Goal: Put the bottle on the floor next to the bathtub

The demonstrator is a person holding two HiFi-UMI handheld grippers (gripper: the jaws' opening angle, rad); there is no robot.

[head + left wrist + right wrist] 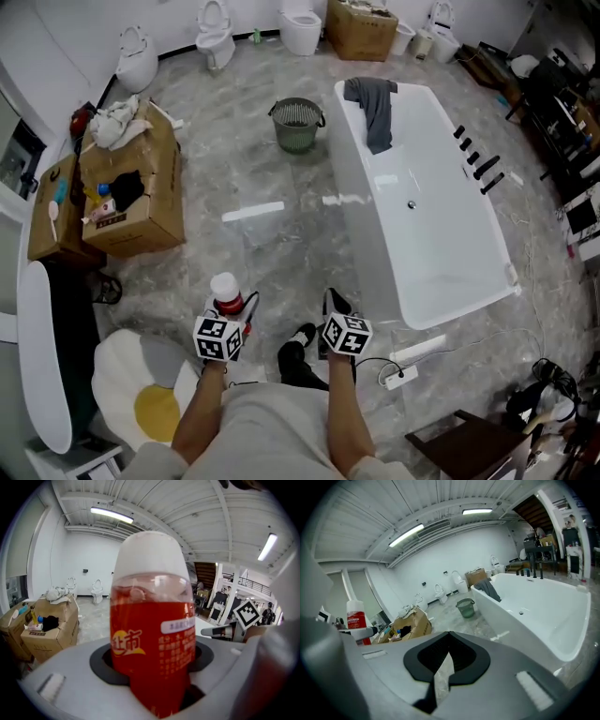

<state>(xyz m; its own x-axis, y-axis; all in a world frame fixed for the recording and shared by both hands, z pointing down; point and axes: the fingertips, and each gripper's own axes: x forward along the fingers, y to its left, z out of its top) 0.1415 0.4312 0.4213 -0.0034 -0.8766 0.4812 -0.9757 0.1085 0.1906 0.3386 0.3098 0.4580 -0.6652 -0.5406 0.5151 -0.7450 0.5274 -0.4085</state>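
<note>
**Bottle held, half hidden, left of the bathtub**

In the head view only the white cap and red shoulder of the one bottle (226,292) show; the left gripper (230,307) covers the rest. Its jaws are clamped on the bottle's lower body, and the base is sunk out of sight between them. The bottle is upright above the glossy grey marbled floor (272,248), near the near end of the smooth white bathtub (356,202). The right gripper (334,302) is clenched on nothing. A grey cloth (375,111) drapes over the far rim. Left of it stands one round ribbed basket (297,124). There are three cardboard boxes (141,202).
</note>
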